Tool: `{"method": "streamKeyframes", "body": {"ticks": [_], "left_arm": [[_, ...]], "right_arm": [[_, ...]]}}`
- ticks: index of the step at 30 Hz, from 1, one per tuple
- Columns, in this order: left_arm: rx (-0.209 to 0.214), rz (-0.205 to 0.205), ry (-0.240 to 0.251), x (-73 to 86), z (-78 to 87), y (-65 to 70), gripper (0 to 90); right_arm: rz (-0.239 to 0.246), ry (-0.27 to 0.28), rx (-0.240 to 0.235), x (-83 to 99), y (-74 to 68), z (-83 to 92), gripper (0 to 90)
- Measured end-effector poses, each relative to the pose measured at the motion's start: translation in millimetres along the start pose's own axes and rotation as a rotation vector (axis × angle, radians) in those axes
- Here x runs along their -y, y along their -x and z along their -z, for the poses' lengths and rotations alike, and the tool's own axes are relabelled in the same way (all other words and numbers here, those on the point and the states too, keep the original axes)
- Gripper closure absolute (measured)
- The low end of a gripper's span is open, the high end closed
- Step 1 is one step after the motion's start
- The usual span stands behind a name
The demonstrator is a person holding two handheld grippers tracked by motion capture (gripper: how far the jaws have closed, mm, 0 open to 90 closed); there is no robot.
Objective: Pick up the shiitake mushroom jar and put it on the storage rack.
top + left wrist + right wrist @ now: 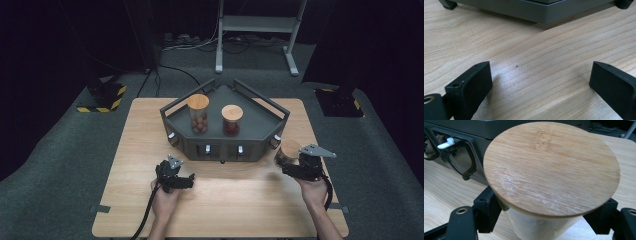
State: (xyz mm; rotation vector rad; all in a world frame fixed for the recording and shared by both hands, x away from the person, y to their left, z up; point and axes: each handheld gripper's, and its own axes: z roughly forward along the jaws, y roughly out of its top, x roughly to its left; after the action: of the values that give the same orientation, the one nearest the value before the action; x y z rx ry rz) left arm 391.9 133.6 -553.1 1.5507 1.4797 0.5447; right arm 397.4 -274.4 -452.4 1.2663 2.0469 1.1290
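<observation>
The jar (549,182) with the wooden lid stands at the table's (235,200) right, near the grey rack (225,145), clamped below its lid by the right tool (292,167). Lift it upright and clear the rack's rail. The left tool (541,80) rests wide open, empty.

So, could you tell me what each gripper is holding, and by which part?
The right gripper grips a wooden-lidded jar by its body below the lid. The left gripper holds nothing.

front table (235,200) open | rack (225,145) blocks beyond
</observation>
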Motion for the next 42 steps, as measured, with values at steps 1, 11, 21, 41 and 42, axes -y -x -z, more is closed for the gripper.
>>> {"method": "streamKeyframes", "body": {"ticks": [1, 11, 21, 41, 42], "left_arm": [[0.0, 0.0, 0.0, 0.0, 0.0, 0.0, 4.4], [0.0, -0.001, -0.001, 0.0, 0.1, 0.0, 4.4], [0.0, -0.001, -0.002, 0.0, 0.1, -0.1, 4.4], [0.002, -0.001, -0.001, 0.0, 0.1, -0.1, 4.2], [0.002, 0.0, 0.0, 0.0, 0.0, 0.0, 4.2]], "right_arm": [[0.002, 0.001, -0.001, -0.7, -0.2, 0.4, 24.9], [0.0, 0.005, -0.01, -9.4, -0.8, 5.2, 24.9], [0.009, 0.01, -0.024, -20.1, -2.6, 9.7, 25.0], [0.019, 0.03, -0.066, -45.8, -9.6, 14.5, 24.9], [0.018, 0.031, -0.065, -46.8, -10.2, 14.8, 24.9]]}}
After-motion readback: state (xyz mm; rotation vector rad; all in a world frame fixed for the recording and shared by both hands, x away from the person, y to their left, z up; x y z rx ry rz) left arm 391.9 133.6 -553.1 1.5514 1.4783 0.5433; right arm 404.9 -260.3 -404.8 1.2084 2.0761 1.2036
